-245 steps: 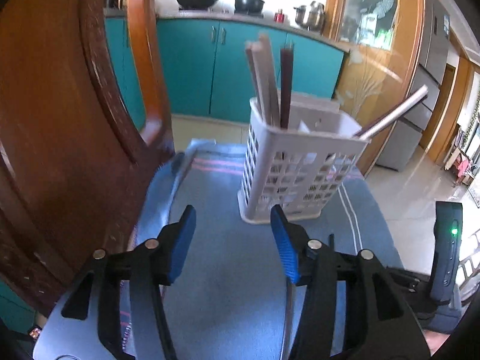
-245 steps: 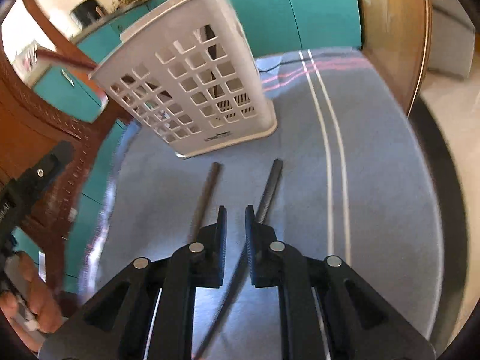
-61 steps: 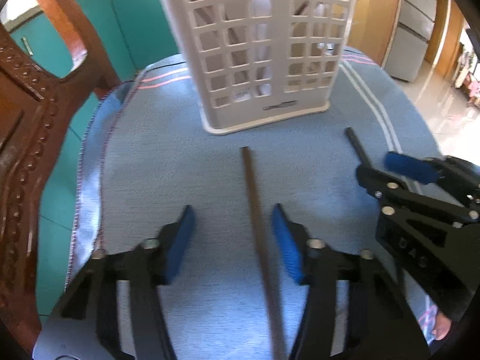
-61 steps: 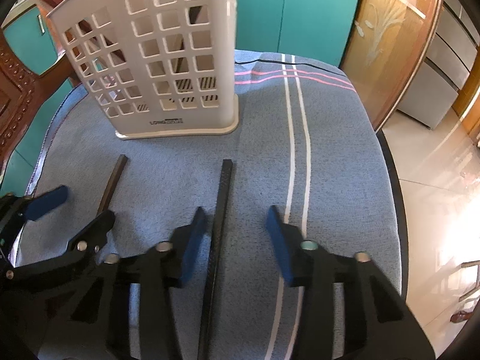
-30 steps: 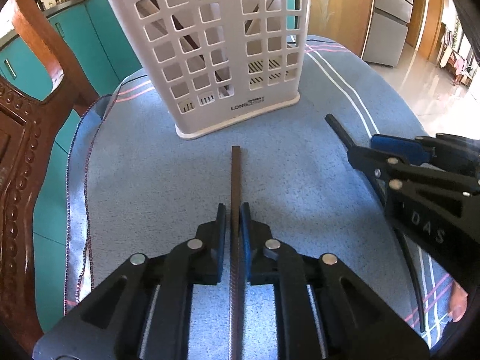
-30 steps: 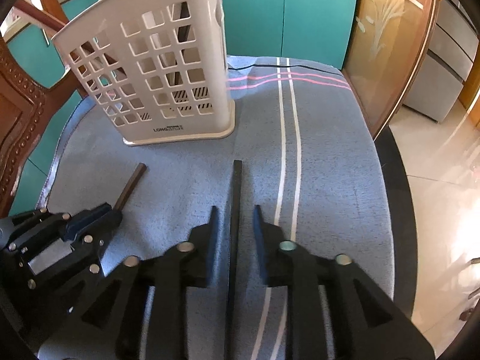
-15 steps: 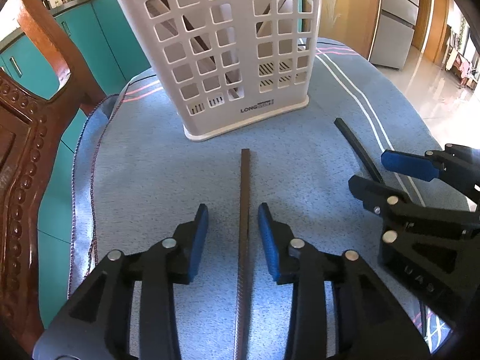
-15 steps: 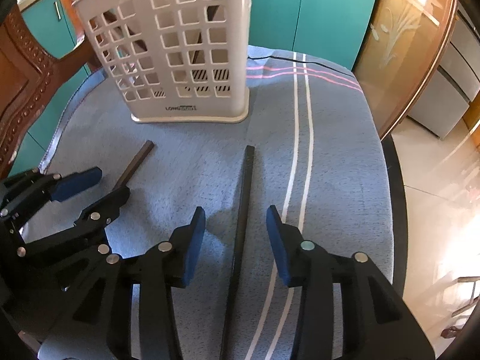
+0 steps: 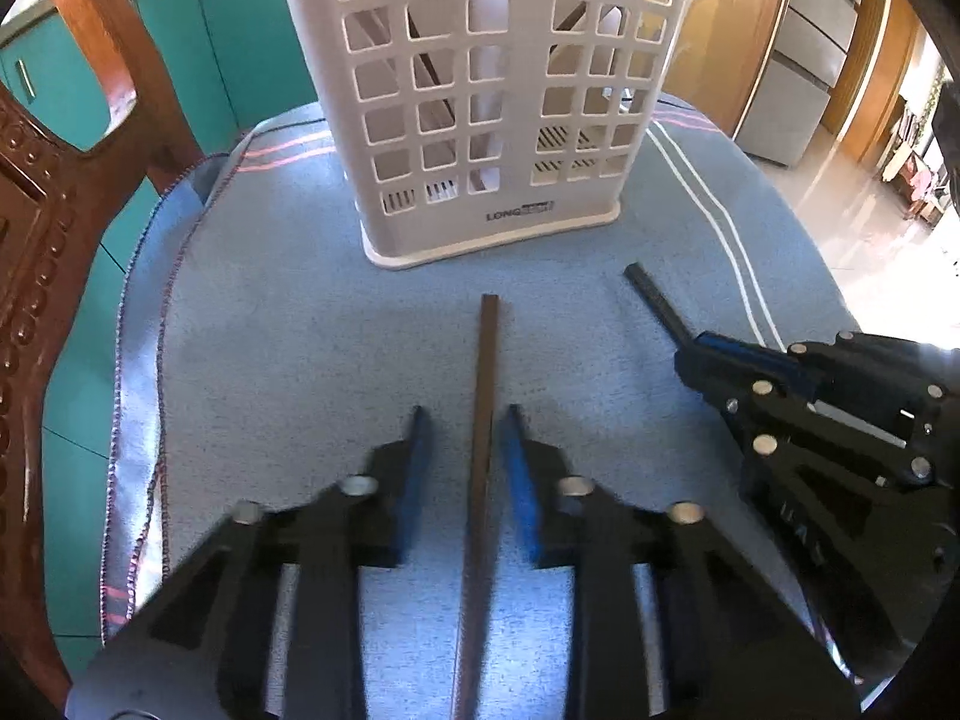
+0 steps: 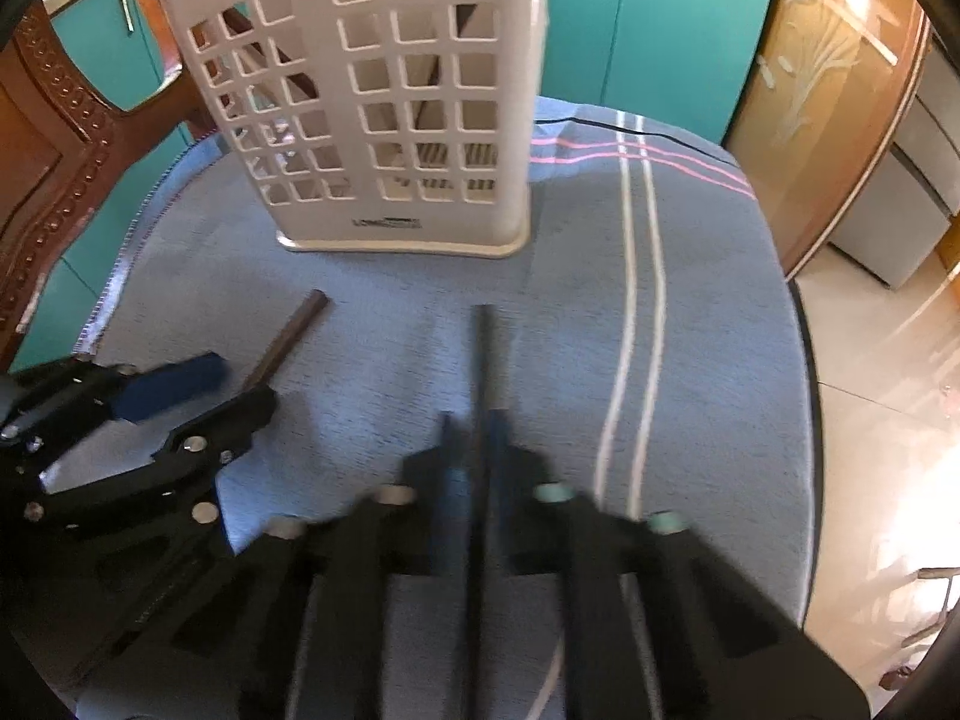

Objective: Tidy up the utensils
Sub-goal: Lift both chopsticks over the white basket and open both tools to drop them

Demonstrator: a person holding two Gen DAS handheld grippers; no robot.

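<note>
A brown chopstick [image 9: 483,396] lies on the blue cloth [image 9: 288,348] between the fingers of my left gripper [image 9: 465,438], which is open around it with a gap on each side. A black chopstick [image 10: 485,360] runs between the fingers of my right gripper [image 10: 471,438], which is shut on it; the frame is blurred there. The white slotted utensil basket [image 9: 486,120] stands upright just beyond both chopsticks and holds several chopsticks. The right gripper shows in the left wrist view [image 9: 708,354], the left gripper in the right wrist view [image 10: 204,390].
A carved wooden chair back [image 9: 36,228] stands at the left of the table. Teal cabinets [image 10: 648,24] lie behind the basket. The table edge [image 10: 804,324] drops to a tiled floor at right.
Both grippers opened half a second ago after closing on their chopsticks. Now my right gripper has shut on the black chopstick again. My left gripper's fingers have narrowed around the brown one.
</note>
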